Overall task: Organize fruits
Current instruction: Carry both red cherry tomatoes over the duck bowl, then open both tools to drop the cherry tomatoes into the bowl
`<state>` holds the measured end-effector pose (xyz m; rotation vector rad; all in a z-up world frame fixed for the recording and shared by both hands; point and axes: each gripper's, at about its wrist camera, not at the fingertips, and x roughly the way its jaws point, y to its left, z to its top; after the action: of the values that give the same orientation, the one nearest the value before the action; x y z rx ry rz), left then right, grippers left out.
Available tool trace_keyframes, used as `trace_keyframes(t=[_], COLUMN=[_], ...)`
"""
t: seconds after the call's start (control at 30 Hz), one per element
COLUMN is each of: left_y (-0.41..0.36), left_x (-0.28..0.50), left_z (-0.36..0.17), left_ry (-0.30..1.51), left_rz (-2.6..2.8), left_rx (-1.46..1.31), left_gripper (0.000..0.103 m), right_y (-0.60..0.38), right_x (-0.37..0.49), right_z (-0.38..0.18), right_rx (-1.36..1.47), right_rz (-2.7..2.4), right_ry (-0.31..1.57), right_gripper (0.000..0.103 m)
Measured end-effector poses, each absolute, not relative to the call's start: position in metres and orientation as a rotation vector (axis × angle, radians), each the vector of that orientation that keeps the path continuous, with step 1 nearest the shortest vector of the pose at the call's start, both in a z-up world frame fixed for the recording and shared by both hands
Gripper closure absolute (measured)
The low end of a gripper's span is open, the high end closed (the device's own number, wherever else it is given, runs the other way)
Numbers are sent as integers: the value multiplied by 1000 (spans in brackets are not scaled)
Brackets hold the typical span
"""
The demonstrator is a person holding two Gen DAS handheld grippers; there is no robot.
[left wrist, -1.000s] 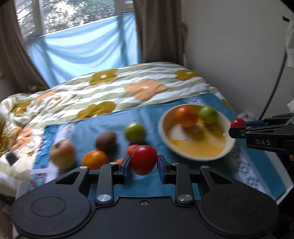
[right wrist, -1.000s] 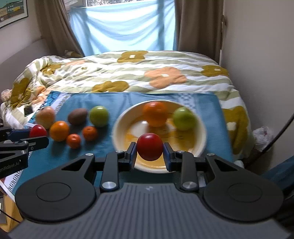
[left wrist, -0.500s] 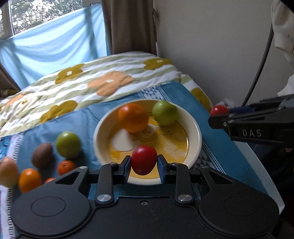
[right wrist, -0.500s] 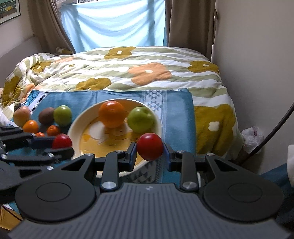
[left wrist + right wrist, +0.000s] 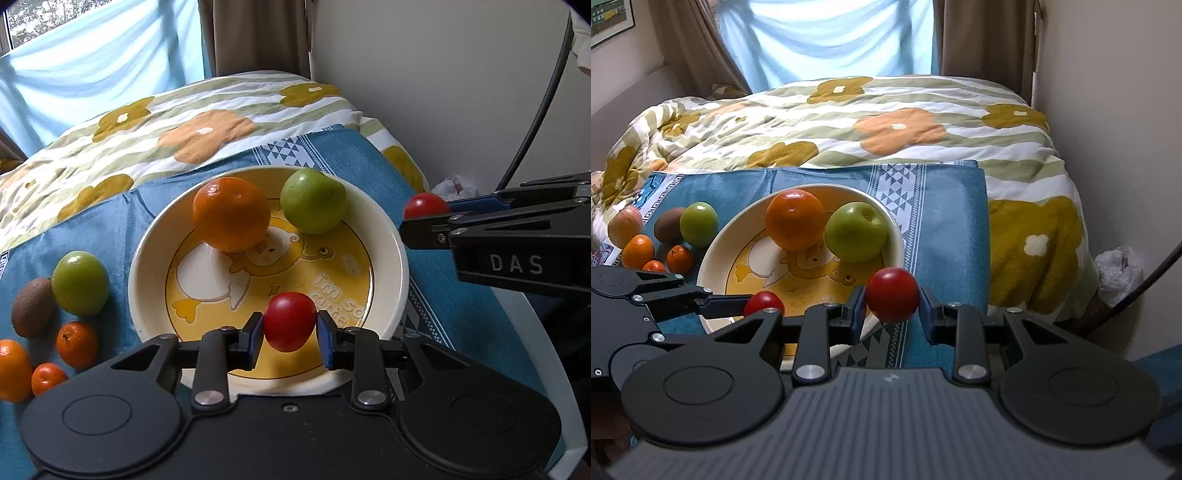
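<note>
A cream plate [image 5: 391,236] with a yellow duck picture lies on a blue cloth [image 5: 122,218]. It holds an orange [image 5: 231,214] and a green apple [image 5: 313,201]. My left gripper [image 5: 290,328] is shut on a red tomato [image 5: 290,321] above the plate's near part. My right gripper [image 5: 892,304] is shut on another red tomato [image 5: 892,299] over the plate's right rim [image 5: 897,236]. Left of the plate lie a green apple [image 5: 79,282], a kiwi [image 5: 31,312] and several small oranges [image 5: 77,344].
The cloth lies on a flowered quilt [image 5: 886,122] on a bed. A wall stands close on the right. A reddish apple [image 5: 625,226] lies at the cloth's far left. A white plastic bag [image 5: 1119,269] lies on the floor to the right.
My left gripper has moved right with its tomato, from over the loose fruits to above the plate. My right gripper has shifted right with its tomato to the plate's right rim.
</note>
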<state>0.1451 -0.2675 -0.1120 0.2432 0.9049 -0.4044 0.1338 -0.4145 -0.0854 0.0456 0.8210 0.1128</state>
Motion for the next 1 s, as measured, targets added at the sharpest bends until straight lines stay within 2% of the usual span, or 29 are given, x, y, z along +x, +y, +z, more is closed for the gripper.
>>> trace_keyframes(t=[0.03,0.07,0.1,0.13,0.47,0.6,1.0], left_y=[-267,-266,-265,-263,-233,-224,-206], left_x=[145,145,143,142,134,130,120], left_z=[-111,-109,-107,-104,-89,-84,-82], left_ry=[903,894,883,872,853,837,827], left_rz=[-403,-404,-400,-391,-333,-292,-197], left_rx=[243,241,241,243,220,214,203], left_gripper=[52,46,34,26,18,10,9], right_y=[-414,-413,-413,-412,-401,-393,-377], right_x=[135,136,137,139,152,158,165], right_z=[-86,-85,-85,-86,-89,-94,-108], right_rx=[45,43,42,43,39,42,59], right_rz=[116,120,124,128,171,196,229], right_ry=[820,819,819,819,825,836,865], right_gripper=[58,58,58,58,58,58,58])
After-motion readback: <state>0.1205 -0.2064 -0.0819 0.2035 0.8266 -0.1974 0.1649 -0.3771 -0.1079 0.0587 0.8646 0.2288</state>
